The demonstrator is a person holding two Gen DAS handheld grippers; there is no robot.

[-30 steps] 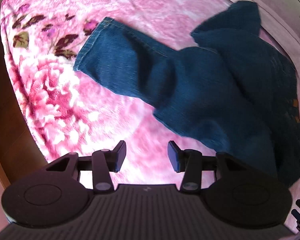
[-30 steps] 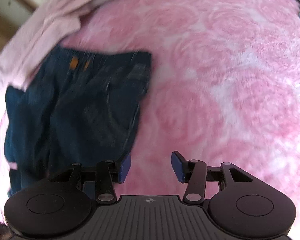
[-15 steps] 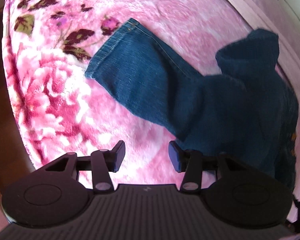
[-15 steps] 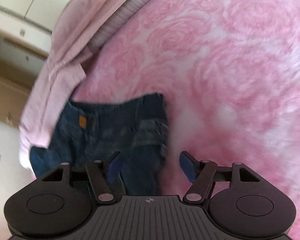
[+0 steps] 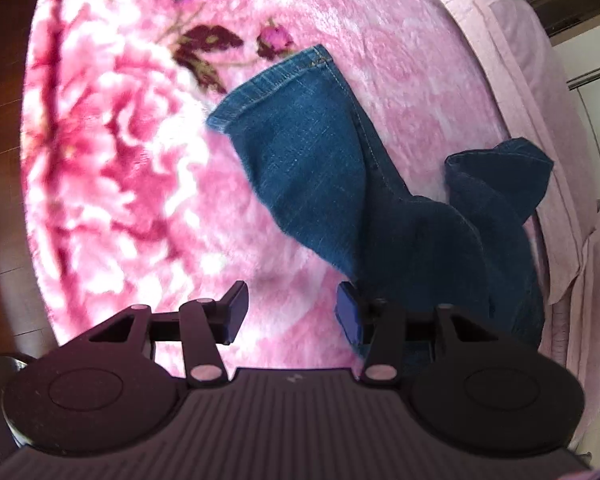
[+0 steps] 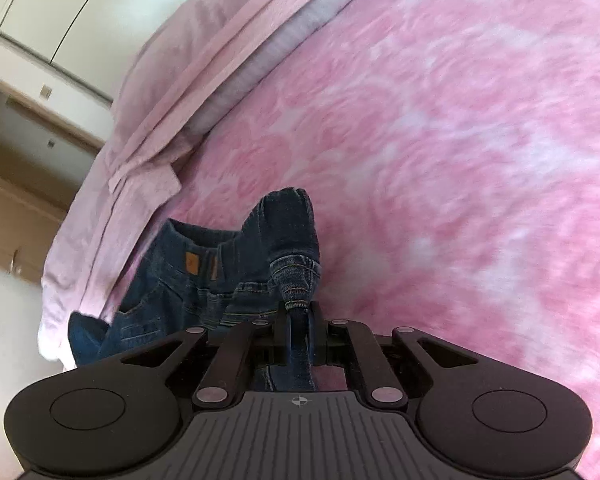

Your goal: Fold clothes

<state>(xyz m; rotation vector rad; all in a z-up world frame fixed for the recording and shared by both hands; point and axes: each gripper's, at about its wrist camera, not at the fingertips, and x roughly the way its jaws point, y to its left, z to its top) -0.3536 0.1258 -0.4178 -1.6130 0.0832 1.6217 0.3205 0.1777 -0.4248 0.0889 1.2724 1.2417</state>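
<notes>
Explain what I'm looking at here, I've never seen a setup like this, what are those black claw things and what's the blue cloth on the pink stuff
Those black claws are handheld two-finger grippers, one in each of a person's hands, each carrying a fisheye camera that looks along its fingers. One picture comes from each. A pair of blue jeans lies crumpled on a pink flowered blanket on a bed. The left gripper is open over the blanket beside a trouser leg, holding nothing. The right gripper has just closed, pinching a bunched fold of the jeans near the waistband.

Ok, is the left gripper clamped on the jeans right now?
No, the left gripper is open, with only pink blanket between its jaws and the jeans lying beside it.
</notes>
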